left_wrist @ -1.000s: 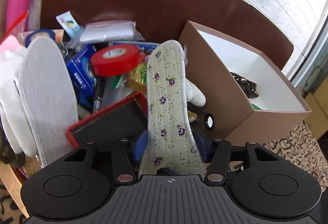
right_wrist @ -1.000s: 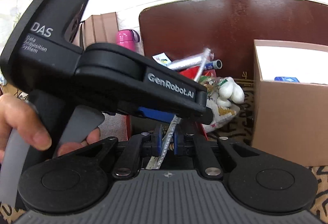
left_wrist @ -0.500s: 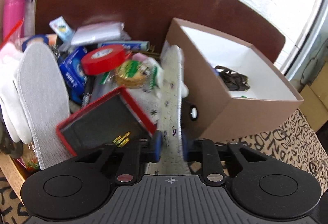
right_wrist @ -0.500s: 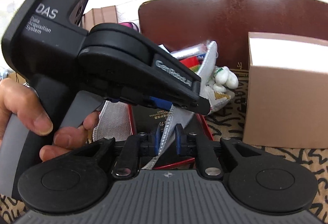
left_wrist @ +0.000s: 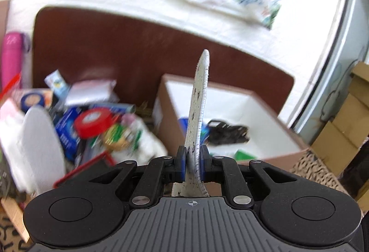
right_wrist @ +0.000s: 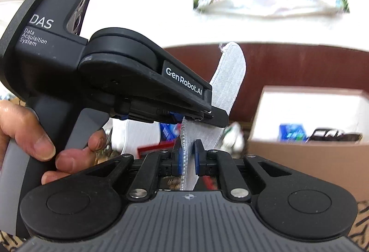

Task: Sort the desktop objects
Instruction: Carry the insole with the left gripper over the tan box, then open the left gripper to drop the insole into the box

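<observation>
1. The left claw [left_wrist: 192, 163] is clamped shut on the insole [left_wrist: 199, 100], which is pinched edge-on near its heel end between the blue pads [left_wrist: 180, 163], so it's stood almost upright with the toe end up in the air.

2. The right claw [right_wrist: 187, 157] is closed down narrow around the lower end of the same insole [right_wrist: 227, 78]; its grey woven back is seen here. Whether the pads are truly biting or just close on it can't be told, a thin gap seems to be left on one side.

3. Just past the insole, the open brown box [left_wrist: 233, 100] is sat on the tabletop [left_wrist: 306, 166], with a dark tangled item and something blue and green already inside.

4. Off to the left, the unsorted pile is found: a red tape roll [left_wrist: 94, 119], a second grey insole [left_wrist: 42, 146], a red-framed case [left_wrist: 92, 166], a pink bottle [left_wrist: 12, 57].

5. Step in hand, as it's judged: the insole is lifted clear of the pile, mid-carry toward the box.

6. Next move probably calls for one claw to be let go, the insole to be swung over the box opening, tipped flatter so it fits, then released.
</observation>
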Tool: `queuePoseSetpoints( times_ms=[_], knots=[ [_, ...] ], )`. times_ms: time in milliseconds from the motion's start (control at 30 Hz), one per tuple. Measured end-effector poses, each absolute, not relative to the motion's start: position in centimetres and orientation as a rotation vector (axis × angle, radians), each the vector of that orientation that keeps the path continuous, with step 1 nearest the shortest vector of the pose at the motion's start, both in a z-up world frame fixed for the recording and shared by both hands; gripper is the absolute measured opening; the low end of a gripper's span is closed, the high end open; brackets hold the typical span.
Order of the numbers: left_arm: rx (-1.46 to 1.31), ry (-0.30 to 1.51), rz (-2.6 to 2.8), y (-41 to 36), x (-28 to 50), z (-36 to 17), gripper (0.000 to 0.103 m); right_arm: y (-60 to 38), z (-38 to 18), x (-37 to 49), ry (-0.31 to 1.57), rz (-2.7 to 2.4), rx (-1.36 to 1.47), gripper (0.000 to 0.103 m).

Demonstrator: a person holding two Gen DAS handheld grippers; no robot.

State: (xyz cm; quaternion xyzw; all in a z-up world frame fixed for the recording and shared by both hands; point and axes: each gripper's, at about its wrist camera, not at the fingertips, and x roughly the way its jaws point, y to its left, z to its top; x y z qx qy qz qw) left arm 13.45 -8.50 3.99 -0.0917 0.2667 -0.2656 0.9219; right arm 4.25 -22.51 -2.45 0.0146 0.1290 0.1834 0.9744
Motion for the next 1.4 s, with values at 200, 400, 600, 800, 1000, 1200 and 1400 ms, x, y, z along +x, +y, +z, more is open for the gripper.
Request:
queuePoseSetpoints(
  times_ms=[200,400,600,800,1000,1200,1400],
  knots=[
    [-0.160,0.484,-0.613,-13.0,14.5,7.4,0.007,-25.3,0.1,5.3,0.184,0.287,0.003,0.011],
    [-0.163,0.466,-0.701,-18.4,17.1,8.6,0.008,-29.7,1.3,7.2,0.155,0.199,0.016,0.011],
    [-0.194,0.520,-0.758,-23.0,20.8,6.8,0.008,-33.3,0.2,9.9,0.178,0.141,0.002,0.011],
    [-0.218,0.592,-0.757,-25.7,24.4,4.0,0.009,-35.7,-1.7,11.9,0.202,0.135,0.021,0.011],
    [-0.200,0.637,-0.719,-26.9,26.7,2.3,0.010,-36.4,-2.0,13.0,0.220,0.106,0.002,0.011],
    [-0.232,0.670,-0.687,-27.0,28.4,1.9,0.057,-37.1,-2.8,14.9,0.282,0.046,-0.029,0.011],
    [-0.228,0.581,-0.661,-25.4,26.8,2.3,0.103,-38.0,-3.4,13.8,0.300,-0.023,-0.022,0.087]
  ],
)
